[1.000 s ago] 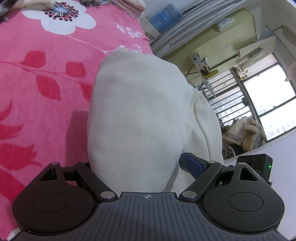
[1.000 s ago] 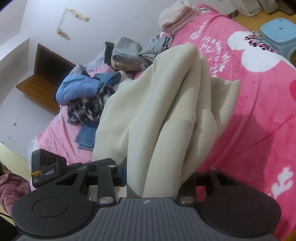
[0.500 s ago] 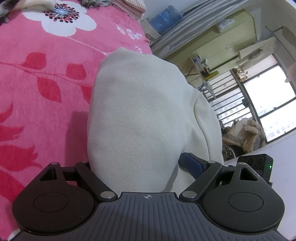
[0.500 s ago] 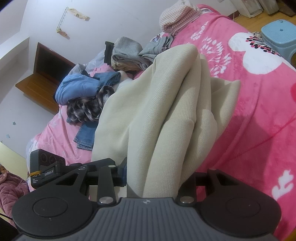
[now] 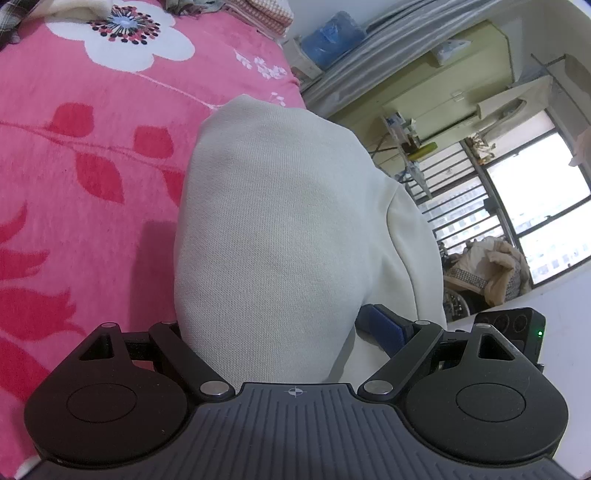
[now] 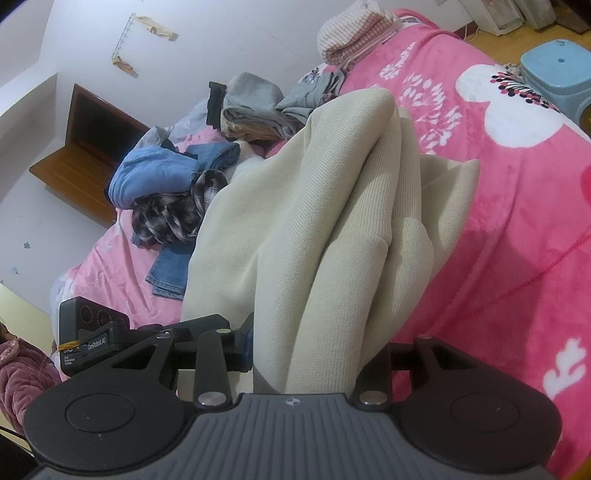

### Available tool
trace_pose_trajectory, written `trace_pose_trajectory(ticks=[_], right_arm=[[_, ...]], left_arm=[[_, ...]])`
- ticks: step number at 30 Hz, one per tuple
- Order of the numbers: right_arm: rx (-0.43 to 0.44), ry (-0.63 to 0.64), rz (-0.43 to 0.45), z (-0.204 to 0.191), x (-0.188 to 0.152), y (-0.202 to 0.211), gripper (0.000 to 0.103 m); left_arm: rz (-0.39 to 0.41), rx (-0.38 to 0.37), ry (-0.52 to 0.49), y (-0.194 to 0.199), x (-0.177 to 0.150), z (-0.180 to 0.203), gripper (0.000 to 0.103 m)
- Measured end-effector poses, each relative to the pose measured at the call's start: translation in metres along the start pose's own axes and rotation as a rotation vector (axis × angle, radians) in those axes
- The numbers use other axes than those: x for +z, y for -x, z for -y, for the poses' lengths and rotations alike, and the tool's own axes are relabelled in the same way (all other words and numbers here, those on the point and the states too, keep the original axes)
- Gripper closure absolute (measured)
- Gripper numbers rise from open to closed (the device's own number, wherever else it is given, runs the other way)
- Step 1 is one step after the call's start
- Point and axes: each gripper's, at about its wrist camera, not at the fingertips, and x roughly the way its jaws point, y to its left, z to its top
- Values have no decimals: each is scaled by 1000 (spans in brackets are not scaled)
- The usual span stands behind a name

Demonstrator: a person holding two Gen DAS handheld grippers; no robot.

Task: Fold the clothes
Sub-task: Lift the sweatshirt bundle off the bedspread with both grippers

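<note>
A cream knit garment [image 5: 280,221] bulges up between the fingers of my left gripper [image 5: 280,321], above the pink flowered blanket [image 5: 74,206]. It hides the left finger; the blue pad of the right finger [image 5: 384,326] shows at its edge. The jaws stand wide and the thick bundle fills them. In the right wrist view the same cream garment [image 6: 332,221] runs forward in several long folds, and my right gripper [image 6: 314,347] is shut on them, with the cloth bunched between its fingers. The far end of the garment rests on the blanket [image 6: 517,258].
A loose heap of blue, denim and plaid clothes [image 6: 173,192] lies at the head of the bed, beside grey folded clothes [image 6: 251,99] and a pink checked bundle [image 6: 354,33]. A blue stool [image 6: 557,70] stands past the bed's edge. A person's purple sleeve [image 6: 18,373] is at the left.
</note>
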Motion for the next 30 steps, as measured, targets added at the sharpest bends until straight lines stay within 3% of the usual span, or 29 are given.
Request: trace_pose_trajectory(ticks=[30], right_arm=[[-9,-8,-6,1,-3,-1,61]], left_arm=[[-11,2,10,-1,0,0,17]])
